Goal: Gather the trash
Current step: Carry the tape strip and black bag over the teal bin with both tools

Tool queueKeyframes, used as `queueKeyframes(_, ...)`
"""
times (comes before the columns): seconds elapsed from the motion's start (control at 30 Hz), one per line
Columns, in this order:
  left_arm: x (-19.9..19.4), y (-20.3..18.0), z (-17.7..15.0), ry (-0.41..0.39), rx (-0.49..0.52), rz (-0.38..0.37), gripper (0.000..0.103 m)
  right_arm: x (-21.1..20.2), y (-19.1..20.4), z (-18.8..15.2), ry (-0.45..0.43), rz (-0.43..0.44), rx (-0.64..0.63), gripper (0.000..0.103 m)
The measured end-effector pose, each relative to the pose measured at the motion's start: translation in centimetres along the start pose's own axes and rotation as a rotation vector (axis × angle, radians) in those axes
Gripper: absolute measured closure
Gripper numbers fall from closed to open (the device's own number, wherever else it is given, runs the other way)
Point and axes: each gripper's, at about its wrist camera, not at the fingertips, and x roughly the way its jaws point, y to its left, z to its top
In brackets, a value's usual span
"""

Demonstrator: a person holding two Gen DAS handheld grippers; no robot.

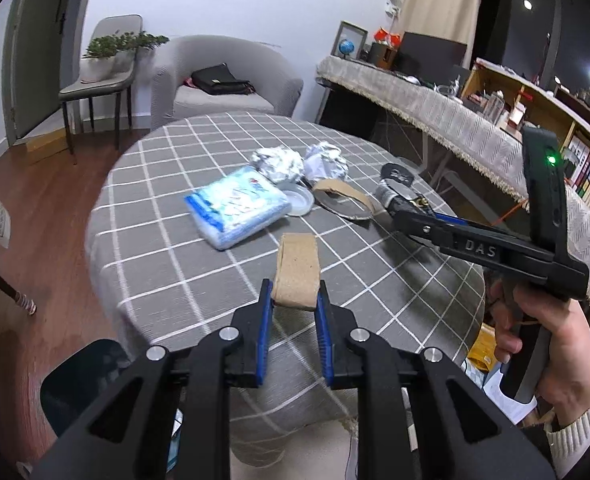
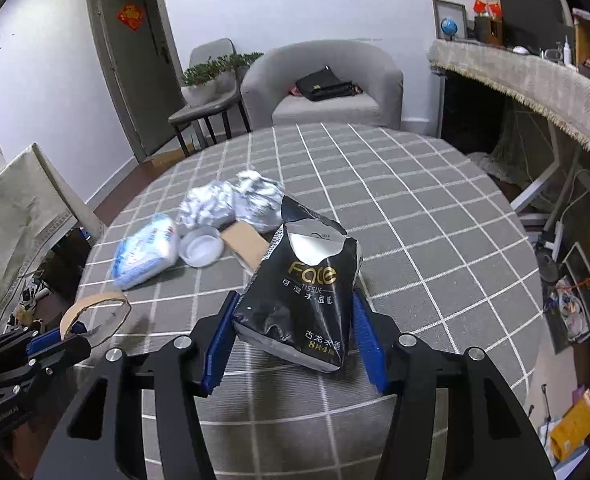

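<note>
My left gripper (image 1: 294, 298) is shut on a brown cardboard ring (image 1: 297, 270), held above the near edge of the checked table (image 1: 167, 264). It also shows in the right wrist view (image 2: 73, 330), with the ring (image 2: 95, 314). My right gripper (image 2: 293, 312) is shut on a torn black tissue pack (image 2: 301, 280) and holds it over the table (image 2: 435, 240); it shows in the left wrist view (image 1: 391, 196). On the table lie two crumpled foil balls (image 1: 279, 164) (image 1: 327, 160), a blue-white tissue pack (image 1: 237, 210), a clear plastic lid (image 1: 298, 200) and a cardboard strip (image 1: 347, 198).
A grey armchair (image 1: 223, 80) with a black bag stands behind the table. A chair with a plant (image 1: 103, 68) is at the back left. A long cloth-covered desk (image 1: 435, 108) and bookshelf run along the right. Wooden floor lies to the left.
</note>
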Motion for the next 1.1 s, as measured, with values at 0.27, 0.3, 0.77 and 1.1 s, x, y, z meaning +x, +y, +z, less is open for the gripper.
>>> queueKeyframes(0.27,-2.6,2.1,-0.6,-0.050,-0.048,0.041,0.081,-0.9,3.6,0.2,-0.028,0.077,-0.041,0.047)
queueKeyframes(0.3,-2.9,2.3,-0.5,-0.056,-0.052,0.045,0.081,-0.9,3.9,0.2,-0.029,0.085,-0.048,0.047)
queueKeyframes(0.77,-6.0,7.7,-1.4,-0.113,-0.137,0.164,0.081,-0.2,10.9,0.5,-0.026,0.214,-0.127,0.047)
queueKeyframes(1.1,-6.7,13.0,-4.5,-0.040,-0.193,0.242,0.081,0.9,18.1,-0.3,0.003,0.303,-0.214,0.047)
